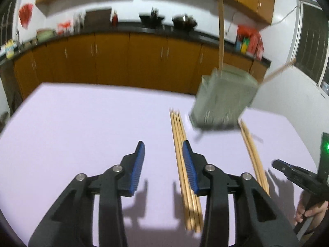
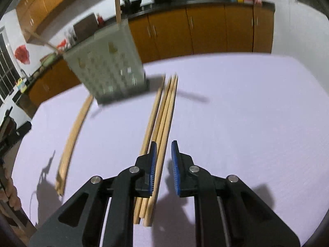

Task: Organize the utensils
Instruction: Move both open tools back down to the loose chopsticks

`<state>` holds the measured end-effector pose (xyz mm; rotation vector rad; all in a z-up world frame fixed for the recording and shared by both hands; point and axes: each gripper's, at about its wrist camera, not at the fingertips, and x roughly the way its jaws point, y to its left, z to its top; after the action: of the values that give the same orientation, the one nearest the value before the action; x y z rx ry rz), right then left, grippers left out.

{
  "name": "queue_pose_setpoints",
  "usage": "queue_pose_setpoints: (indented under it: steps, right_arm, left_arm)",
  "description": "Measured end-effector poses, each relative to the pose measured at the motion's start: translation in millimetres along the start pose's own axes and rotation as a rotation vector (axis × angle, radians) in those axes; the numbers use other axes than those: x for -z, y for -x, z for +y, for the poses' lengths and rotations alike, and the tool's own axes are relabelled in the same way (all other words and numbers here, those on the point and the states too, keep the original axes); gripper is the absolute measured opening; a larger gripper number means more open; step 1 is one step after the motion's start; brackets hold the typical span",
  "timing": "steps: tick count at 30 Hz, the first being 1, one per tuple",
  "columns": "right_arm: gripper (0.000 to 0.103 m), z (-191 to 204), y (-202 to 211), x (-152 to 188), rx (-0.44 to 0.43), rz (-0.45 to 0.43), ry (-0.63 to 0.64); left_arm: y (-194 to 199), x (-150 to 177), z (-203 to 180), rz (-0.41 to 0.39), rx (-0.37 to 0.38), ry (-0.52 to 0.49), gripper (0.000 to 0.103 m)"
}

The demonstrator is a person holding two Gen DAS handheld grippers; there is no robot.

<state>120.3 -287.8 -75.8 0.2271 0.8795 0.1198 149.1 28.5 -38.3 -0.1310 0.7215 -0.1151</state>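
A grey-green perforated utensil holder [image 1: 224,98] [image 2: 104,65] stands blurred on the far part of the lavender table [image 1: 82,123], with two chopsticks [image 1: 221,30] sticking out of it. A bundle of wooden chopsticks [image 1: 183,158] lies lengthwise in front of it. My left gripper [image 1: 163,147] is open just above the bundle, which runs along and under its right finger. A second bundle [image 1: 253,154] [image 2: 72,135] lies further right. My right gripper [image 2: 164,144] hovers over a bundle [image 2: 164,111], its jaws narrowly apart with one chopstick in the gap, and the pads do not press on it.
Wooden kitchen cabinets [image 1: 127,61] and a dark counter with woks [image 1: 184,20] and bottles run behind the table. A person's hand [image 1: 308,210] holds the right gripper [image 1: 287,167] at the right edge of the left wrist view. White wall and a window [image 1: 312,41] are at the right.
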Motion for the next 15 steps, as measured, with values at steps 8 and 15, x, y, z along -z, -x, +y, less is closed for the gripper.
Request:
queue_pose_setpoints:
  steps: [8, 15]
  right_arm:
    - [0.013, 4.0, -17.7, 7.4, 0.03, 0.044, 0.032]
    - [0.007, -5.4, -13.2, 7.7, 0.115, 0.034, 0.038]
  left_arm:
    - [-29.5, 32.0, -4.4, 0.108, 0.02, -0.016, 0.034]
    - [-40.2, 37.6, -8.5, 0.155, 0.045, -0.015, 0.027]
